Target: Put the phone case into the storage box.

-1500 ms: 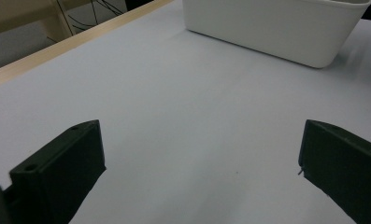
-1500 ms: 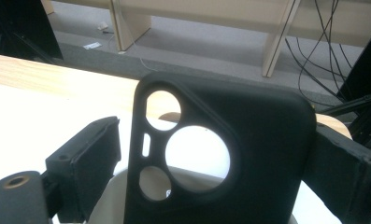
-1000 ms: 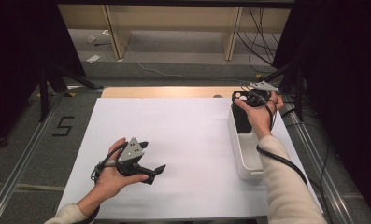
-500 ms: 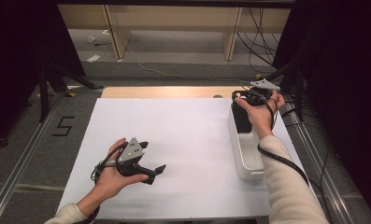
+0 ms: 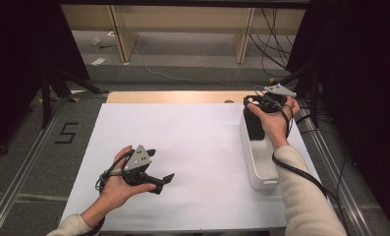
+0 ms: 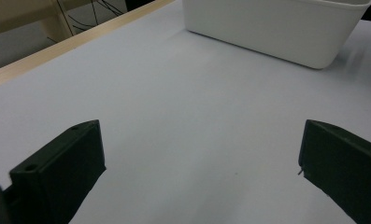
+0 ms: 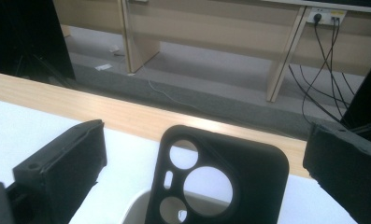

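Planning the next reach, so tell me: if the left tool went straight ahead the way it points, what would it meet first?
Probably the white bin. The left tool points across bare white table with nothing between; depth is hard to judge.

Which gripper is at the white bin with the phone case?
The right gripper, at the far end of the white bin, with the black phone case standing between its open fingers. The left gripper hovers over bare table.
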Available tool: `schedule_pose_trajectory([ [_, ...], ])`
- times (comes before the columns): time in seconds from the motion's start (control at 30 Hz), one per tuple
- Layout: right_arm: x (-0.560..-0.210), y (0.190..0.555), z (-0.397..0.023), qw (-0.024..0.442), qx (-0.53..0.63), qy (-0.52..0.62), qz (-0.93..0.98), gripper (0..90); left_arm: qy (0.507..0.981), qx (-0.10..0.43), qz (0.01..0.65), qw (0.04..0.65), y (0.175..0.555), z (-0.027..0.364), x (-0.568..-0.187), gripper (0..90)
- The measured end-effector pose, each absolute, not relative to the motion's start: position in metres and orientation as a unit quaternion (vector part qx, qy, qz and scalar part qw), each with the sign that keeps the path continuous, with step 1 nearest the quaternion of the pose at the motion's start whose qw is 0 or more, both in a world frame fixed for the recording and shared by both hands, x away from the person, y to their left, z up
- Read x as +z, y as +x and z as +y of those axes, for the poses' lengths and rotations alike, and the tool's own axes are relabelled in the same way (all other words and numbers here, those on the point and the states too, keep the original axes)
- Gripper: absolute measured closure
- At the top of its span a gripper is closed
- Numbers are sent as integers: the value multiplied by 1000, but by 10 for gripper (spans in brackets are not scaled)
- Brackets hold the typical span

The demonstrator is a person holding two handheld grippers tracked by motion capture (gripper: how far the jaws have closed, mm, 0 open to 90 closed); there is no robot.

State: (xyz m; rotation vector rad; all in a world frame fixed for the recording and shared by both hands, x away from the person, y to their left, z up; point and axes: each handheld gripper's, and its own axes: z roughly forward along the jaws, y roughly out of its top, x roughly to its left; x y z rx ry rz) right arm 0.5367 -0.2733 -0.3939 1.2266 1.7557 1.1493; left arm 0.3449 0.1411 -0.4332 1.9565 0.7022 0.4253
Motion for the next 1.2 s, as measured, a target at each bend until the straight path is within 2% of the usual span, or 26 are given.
schedule_pose_trajectory([
  [0.5, -394, 519, -274, 330, 458, 460, 685, 40, 806, 174, 290, 486, 345, 141, -434, 0],
  [1.2, -391, 491, -252, 291, 482, 424, 709, 66, 806, 174, 290, 486, 346, 142, -434, 0],
])
